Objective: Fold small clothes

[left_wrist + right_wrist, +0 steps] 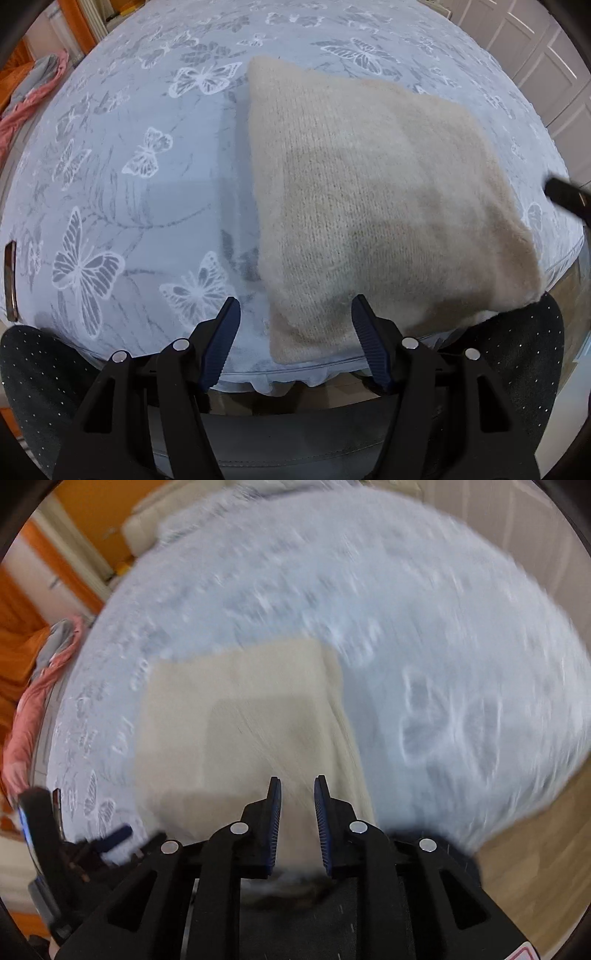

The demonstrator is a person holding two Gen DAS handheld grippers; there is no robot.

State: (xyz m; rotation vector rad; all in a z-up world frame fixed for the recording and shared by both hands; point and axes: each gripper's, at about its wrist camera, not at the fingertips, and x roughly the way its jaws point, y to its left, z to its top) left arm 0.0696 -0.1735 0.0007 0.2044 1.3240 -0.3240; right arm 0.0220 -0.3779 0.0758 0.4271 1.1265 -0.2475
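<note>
A cream knitted garment (380, 206) lies folded into a rough square on the pale blue butterfly-print cover (110, 177). Its near corner hangs over the front edge. My left gripper (295, 306) is open and empty, its jaws wide apart just above the garment's near left edge. In the blurred right wrist view the same garment (236, 716) lies ahead. My right gripper (297, 786) is open with a narrow gap and holds nothing, just above the garment's near right part. The left gripper shows at lower left in the right wrist view (110, 834).
A pink and grey cloth (33, 96) lies heaped at the far left edge, also in the right wrist view (40, 701). White panelled doors (546, 59) stand at right. An orange wall (22, 627) is at left. Wooden floor (535, 830) shows at right.
</note>
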